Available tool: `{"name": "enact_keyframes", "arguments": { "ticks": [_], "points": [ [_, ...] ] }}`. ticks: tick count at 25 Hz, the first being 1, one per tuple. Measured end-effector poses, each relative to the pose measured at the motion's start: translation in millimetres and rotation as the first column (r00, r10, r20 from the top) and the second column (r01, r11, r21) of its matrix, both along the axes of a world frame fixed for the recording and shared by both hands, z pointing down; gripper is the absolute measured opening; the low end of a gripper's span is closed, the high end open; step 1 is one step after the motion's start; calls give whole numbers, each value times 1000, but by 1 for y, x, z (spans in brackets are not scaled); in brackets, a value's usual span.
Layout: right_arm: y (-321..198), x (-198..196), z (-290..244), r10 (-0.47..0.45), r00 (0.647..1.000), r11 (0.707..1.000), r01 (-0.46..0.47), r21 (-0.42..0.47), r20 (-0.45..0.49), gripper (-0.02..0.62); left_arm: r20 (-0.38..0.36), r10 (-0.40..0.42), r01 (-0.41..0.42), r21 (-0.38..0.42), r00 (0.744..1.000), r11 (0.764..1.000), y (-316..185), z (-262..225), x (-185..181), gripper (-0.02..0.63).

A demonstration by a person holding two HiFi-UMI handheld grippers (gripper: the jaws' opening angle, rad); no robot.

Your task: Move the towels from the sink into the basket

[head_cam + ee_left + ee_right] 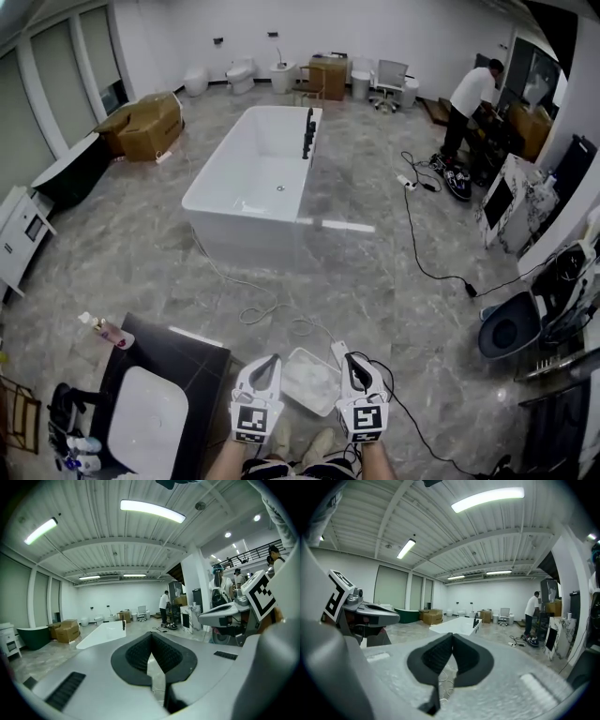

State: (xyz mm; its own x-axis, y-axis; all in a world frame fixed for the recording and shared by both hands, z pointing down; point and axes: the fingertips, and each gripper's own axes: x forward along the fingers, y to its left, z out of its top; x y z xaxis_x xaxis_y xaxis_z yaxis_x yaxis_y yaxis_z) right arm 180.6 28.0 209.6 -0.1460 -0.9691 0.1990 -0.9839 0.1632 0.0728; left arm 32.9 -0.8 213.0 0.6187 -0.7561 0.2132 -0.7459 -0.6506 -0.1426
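Observation:
In the head view both grippers are held up side by side at the bottom edge, pointing forward. My left gripper (269, 360) (151, 633) is shut, its dark pads meeting at the tips with nothing between them. The right gripper (354, 358) (452, 634) is shut the same way and holds nothing. Between and below them a clear plastic basket (298, 356) stands on the floor, pale and whitish inside. I cannot make out separate towels in it. The white sink (145, 427) sits in a black counter (187, 361) at the lower left, and its bowl shows only white.
A white bathtub (258, 178) stands mid-floor ahead. Cables (422, 262) trail over the grey floor, and a power strip (339, 352) lies by the basket. Bottles (103, 330) stand at the counter's corner. Cardboard boxes (150, 122) sit far left. A person (469, 103) stands at the back right.

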Motion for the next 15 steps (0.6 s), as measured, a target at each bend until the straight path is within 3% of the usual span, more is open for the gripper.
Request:
{"name": "enact_keyframes", "arguments": {
  "ticks": [15],
  "points": [
    [40,-15,-20,-7,1000,999,6,43,6,0,-44,-18,19,40,999,999,41,-23,-16,9]
  ]
}}
